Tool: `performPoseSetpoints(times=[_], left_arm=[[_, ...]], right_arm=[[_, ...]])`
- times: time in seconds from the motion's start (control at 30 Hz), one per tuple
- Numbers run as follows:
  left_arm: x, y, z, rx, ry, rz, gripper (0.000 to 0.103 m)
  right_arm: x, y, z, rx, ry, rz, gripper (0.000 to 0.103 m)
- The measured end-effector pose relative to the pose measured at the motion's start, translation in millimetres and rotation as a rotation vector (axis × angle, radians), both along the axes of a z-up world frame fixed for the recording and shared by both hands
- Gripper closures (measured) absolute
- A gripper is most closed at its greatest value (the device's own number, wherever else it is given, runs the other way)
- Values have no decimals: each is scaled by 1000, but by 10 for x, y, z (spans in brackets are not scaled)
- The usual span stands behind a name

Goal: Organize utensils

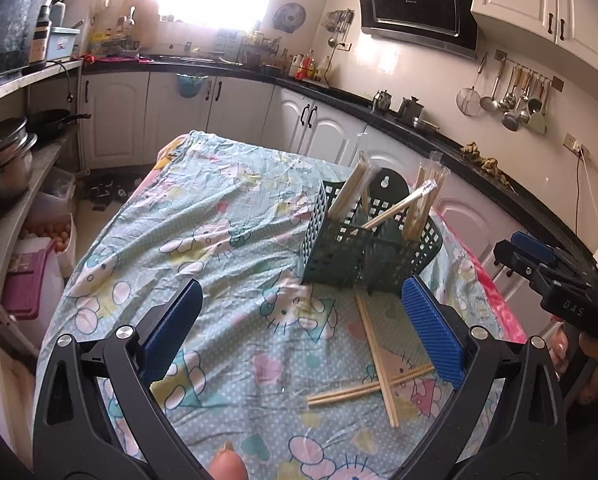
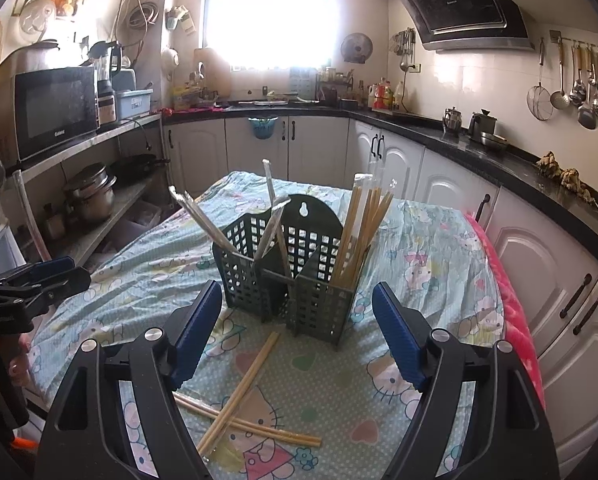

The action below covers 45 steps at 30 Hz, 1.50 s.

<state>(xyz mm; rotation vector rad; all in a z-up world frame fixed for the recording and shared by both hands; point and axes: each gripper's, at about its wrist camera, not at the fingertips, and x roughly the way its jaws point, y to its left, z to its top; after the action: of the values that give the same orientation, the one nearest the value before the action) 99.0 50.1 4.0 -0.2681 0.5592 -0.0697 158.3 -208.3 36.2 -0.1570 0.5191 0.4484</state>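
Hello Kitty tablecloth (image 2: 419, 240) carries green utensil basket (image 2: 295, 280) near far right edge; loose chopsticks (image 2: 239, 400) crossed before it, under both spread-jawed, empty grippers: right (image 2: 299, 332), left (image 1: 303, 336). Microwave (image 2: 55, 112) reads "Galanz".

A utensil caddy (image 2: 295, 276) is set upright on the cloth-covered bench (image 2: 431, 248). Wrapped chopsticks (image 2: 203, 216) are stood in its left compartments and bare chopsticks (image 2: 363, 232) in its right one. Two crossed pairs of loose chopsticks (image 2: 243, 396) are laid on the cloth before it.
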Motion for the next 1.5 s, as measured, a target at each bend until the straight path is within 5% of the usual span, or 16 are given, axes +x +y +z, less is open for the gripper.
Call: performPoseSetpoints(times=[0.43,0.83,1.23,1.5], left_arm=[[-52,-94,-131,-27,65,-41,11],[-106,-325,-513,-49,205,-135,11],[-59,-229,-1058,-208,396,-162,52],[51,-200,-1251,-276,439,-155,55]], right_arm=[[-36,34,-84,-42,14,15,28],[39,80,-319,-77,72,51,29],[153,117,-580,-106,133,54,39],[256,312,-854,-147,201,90,46]])
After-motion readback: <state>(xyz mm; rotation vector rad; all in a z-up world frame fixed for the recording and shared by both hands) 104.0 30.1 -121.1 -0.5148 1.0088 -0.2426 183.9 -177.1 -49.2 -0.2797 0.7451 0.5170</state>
